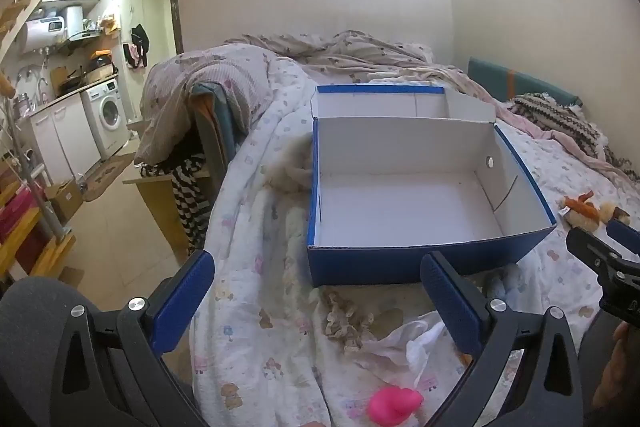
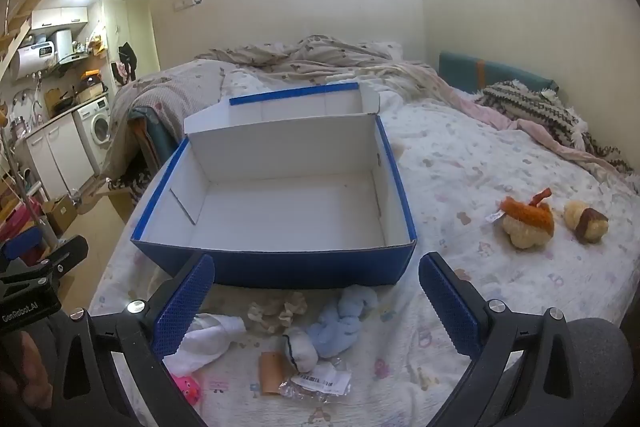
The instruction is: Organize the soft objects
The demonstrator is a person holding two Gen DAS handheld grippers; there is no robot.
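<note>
The task looks barely begun: the blue box [image 2: 276, 211] sits open and empty on the bed [image 2: 460, 155], lid flap folded back at its 12 o'clock side, and every soft thing lies outside it. Both grippers hover near the foot of the bed, at the box's 6 o'clock. The left gripper [image 1: 318, 303] has its fingers [image 1: 182, 303] wide apart with nothing between them; the right gripper [image 2: 316, 303] likewise stands fully spread and holds nothing.

Seen from the right wrist, a small heap lies just beside the box's near wall: a white sock [image 2: 210, 337] at 7 o'clock, a beige scrunchie [image 2: 276, 311], a light blue cloth [image 2: 340, 323] nearly touching the box front, a small white sock ball [image 2: 302, 349] and a clear plastic packet [image 2: 316, 383] nearer the camera. A pink toy [image 2: 186, 387] sits near the bed's lower edge. Two plush toys, an orange one [image 2: 526, 223] and a brown-capped one [image 2: 586, 223], rest well apart from the heap at the box's 3 o'clock.

The next move, as I judge it, calls for lowering one gripper over a single item in the heap, likely the blue cloth, closing on it, lifting above the box wall and letting go inside. The items crowd each other, so a grip may drag a neighbour.

Room is open at 3 o'clock across the bedspread; at 9 o'clock the bed edge drops to the floor [image 1: 120, 239] close to the box, so the pink toy and white sock could slip off
</note>
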